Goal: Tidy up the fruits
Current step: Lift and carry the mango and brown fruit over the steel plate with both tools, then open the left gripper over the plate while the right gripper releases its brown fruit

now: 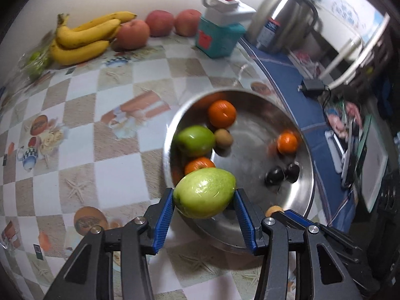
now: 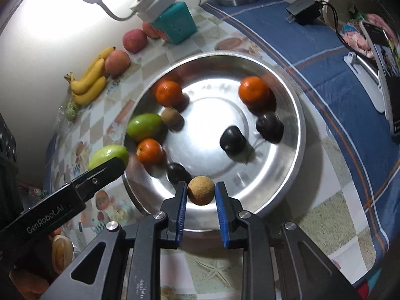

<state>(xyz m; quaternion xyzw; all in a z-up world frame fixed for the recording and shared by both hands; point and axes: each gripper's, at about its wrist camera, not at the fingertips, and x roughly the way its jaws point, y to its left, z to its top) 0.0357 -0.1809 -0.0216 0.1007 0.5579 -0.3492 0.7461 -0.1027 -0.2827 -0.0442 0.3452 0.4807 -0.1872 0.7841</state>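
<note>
- My left gripper [image 1: 204, 196] is clamped on a green guava [image 1: 203, 192], which hangs over the bowl's [image 1: 303, 187] 7 o'clock rim.
- My right gripper [image 2: 201, 191] is clamped on a small brown fruit [image 2: 201, 190], at the bowl's 6 o'clock edge.
- In the bowl: three oranges [image 2: 168, 93], a green mango [image 2: 144, 127], a kiwi [image 2: 171, 117], and dark plums [image 2: 232, 140].
- Bananas [image 1: 85, 37] and peaches [image 1: 132, 34] lie along the wall, at 11 o'clock from the bowl.
</note>
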